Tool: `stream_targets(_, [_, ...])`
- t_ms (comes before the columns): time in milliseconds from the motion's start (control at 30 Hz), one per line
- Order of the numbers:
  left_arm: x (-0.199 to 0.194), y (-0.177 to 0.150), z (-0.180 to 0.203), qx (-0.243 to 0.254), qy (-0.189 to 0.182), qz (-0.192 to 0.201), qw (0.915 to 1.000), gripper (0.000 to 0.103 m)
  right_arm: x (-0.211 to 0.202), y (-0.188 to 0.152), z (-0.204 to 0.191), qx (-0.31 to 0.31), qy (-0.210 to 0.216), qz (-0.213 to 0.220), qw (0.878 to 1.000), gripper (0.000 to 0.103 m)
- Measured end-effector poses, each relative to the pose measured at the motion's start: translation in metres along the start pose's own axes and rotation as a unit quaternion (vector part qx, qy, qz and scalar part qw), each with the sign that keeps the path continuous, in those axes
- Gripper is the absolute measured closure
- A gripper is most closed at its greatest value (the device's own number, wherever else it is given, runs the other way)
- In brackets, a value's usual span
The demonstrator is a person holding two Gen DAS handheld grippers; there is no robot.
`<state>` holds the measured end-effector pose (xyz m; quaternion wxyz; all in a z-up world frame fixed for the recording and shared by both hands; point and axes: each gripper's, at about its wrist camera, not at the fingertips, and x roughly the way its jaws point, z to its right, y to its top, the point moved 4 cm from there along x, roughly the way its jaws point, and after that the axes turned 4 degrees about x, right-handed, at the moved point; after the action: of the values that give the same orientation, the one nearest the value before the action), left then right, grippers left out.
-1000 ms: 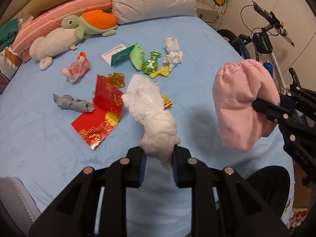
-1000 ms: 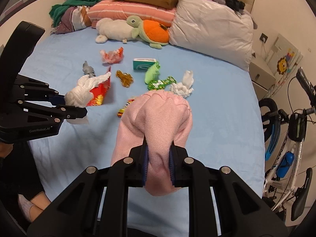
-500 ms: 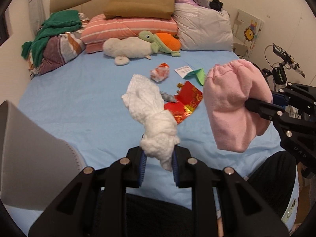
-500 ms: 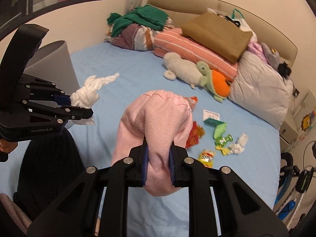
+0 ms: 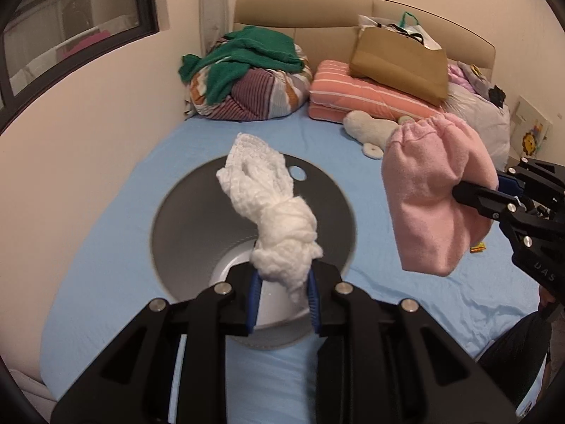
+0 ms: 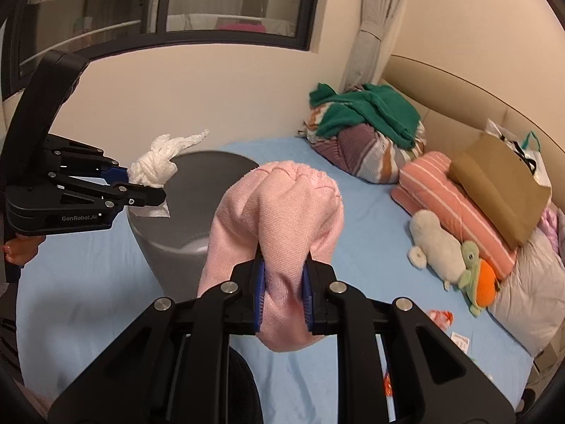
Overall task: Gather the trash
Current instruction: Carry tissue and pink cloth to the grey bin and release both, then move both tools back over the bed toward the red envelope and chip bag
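We had the left gripper (image 5: 282, 288) clamped on a knotted white tissue wad (image 5: 272, 208), pinched low at the knot so the loose tail stood up clear of the pads. It hung directly over the mouth of the grey bin (image 5: 197, 212), which stood on the blue bed (image 5: 106, 247) near the wall; we judged that placement deliberate, so a release would drop the wad straight inside. The bin looked empty where we could see its pale floor. Our right gripper (image 6: 282, 298) was closed on a pink cloth (image 6: 279, 219), gripped through the bunched middle so both ends sagged around the pads. It sat just beside the bin on the right, not yet over the opening, probably waiting its turn behind the tissue. Whether the pink cloth was really trash we could not tell; it looked more like a cap or sock. A few scraps (image 6: 439, 318) lay on the sheet near the plush turtle (image 6: 478, 284), well apart from the bin, so the task seemed far from done. Next move, by our reckoning: open the left jaws, then swing the right over the rim.
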<state>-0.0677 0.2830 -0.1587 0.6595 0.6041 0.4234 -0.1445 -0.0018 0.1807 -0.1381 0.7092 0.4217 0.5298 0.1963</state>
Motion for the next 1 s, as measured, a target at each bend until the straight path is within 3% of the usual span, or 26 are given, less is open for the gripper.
stream_targets(167, [-0.014,0.007,-0.035,-0.012,0.007,0.012,0.9998,0.08,0.022,0.05,-0.035,-0.014,0.028,0.011,0.999,0.087])
stream_targets(367, [-0.004,0.0,-0.064,-0.016,-0.027,0.002,0.9995,0.076,0.052,0.07,-0.058,-0.02,0.043,-0.006,0.999,0.084])
stream_targets(400, [0.001,-0.002,-0.065,-0.016,-0.031,-0.002,0.9994,0.076,0.059,0.071,-0.058,-0.02,0.043,-0.011,0.999,0.08])
stream_targets(433, [0.006,-0.004,-0.071,-0.017,-0.034,-0.007,0.9992,0.07,0.065,0.071,-0.059,-0.021,0.041,-0.017,0.999,0.069])
stream_targets(467, [0.01,-0.006,-0.074,-0.019,-0.037,-0.012,0.999,0.06,0.071,0.07,-0.06,-0.023,0.036,-0.023,0.999,0.063])
stream_targets(533, [0.017,-0.01,-0.08,-0.027,-0.037,-0.02,0.9987,0.044,0.079,0.071,-0.06,-0.026,0.024,-0.025,0.999,0.041])
stream_targets(567, [0.019,-0.011,-0.081,-0.029,-0.036,-0.022,0.9987,0.039,0.082,0.071,-0.061,-0.028,0.02,-0.024,0.999,0.039])
stream_targets(800, [0.03,-0.013,-0.071,-0.017,-0.043,-0.042,0.998,0.039,0.091,0.071,-0.039,-0.003,0.023,-0.032,0.999,0.038])
stream_targets(1000, [0.036,0.0,-0.036,0.018,-0.051,-0.038,0.9978,0.039,0.079,0.047,-0.002,0.032,0.006,-0.039,0.999,0.038])
